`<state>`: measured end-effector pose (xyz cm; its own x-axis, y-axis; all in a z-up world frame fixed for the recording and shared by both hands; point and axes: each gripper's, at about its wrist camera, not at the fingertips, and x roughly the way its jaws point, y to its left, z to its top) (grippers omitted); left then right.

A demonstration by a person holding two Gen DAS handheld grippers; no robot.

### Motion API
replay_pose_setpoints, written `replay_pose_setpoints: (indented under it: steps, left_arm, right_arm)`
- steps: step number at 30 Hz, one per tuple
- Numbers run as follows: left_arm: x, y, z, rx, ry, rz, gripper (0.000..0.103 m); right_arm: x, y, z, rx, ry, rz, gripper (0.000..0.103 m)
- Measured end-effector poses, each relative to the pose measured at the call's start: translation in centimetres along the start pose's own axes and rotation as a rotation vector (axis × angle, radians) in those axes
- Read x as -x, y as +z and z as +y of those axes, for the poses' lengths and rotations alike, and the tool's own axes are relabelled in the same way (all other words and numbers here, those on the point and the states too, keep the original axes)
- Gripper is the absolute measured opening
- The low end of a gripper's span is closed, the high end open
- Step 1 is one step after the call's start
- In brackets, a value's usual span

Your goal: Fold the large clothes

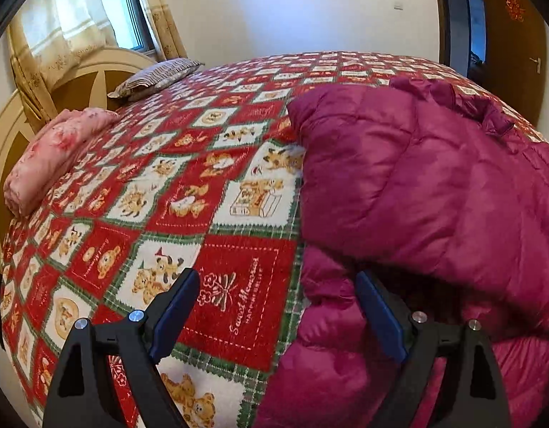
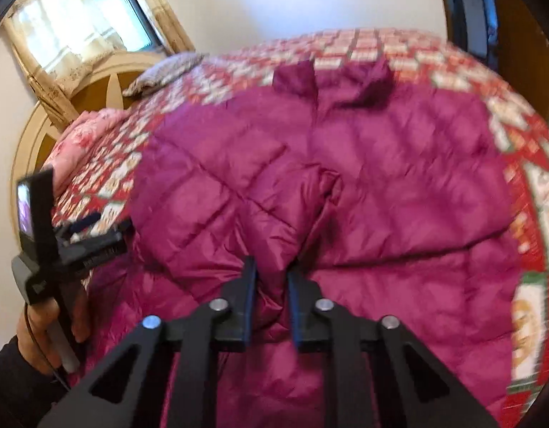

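A magenta quilted down jacket [image 2: 363, 164] lies spread on the bed, collar [image 2: 331, 78] at the far end and one sleeve folded across its front. My right gripper [image 2: 273, 290] is over the near hem, with its jaws closed on a bunched fold of the jacket. In the left wrist view the jacket [image 1: 417, 178] fills the right side. My left gripper [image 1: 278, 308] is open wide at the jacket's left edge, one finger above the bedspread and the other against the fabric, gripping nothing. A hand [image 2: 35, 335] holds that gripper's handle at the left of the right wrist view.
A red patchwork bedspread [image 1: 167, 185] with teddy bears covers the bed. A pink folded blanket [image 1: 50, 164] and a striped pillow [image 1: 157, 75] lie by the cream headboard [image 1: 3, 135]. Behind are a curtained window [image 1: 121, 10] and, at right, a wooden door [image 1: 513, 35].
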<state>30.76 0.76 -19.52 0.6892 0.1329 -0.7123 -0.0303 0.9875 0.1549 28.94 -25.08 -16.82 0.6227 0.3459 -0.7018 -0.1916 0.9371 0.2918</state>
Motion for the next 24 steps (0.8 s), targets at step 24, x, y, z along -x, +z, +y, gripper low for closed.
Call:
replay_pose_setpoints:
  steps: [24]
  left_arm:
    - [0.9,6.9,-9.5,-0.156,-0.087,-0.071,0.089]
  right_arm:
    - [0.4,3.2,-0.6,0.012,-0.24,-0.125,0.048]
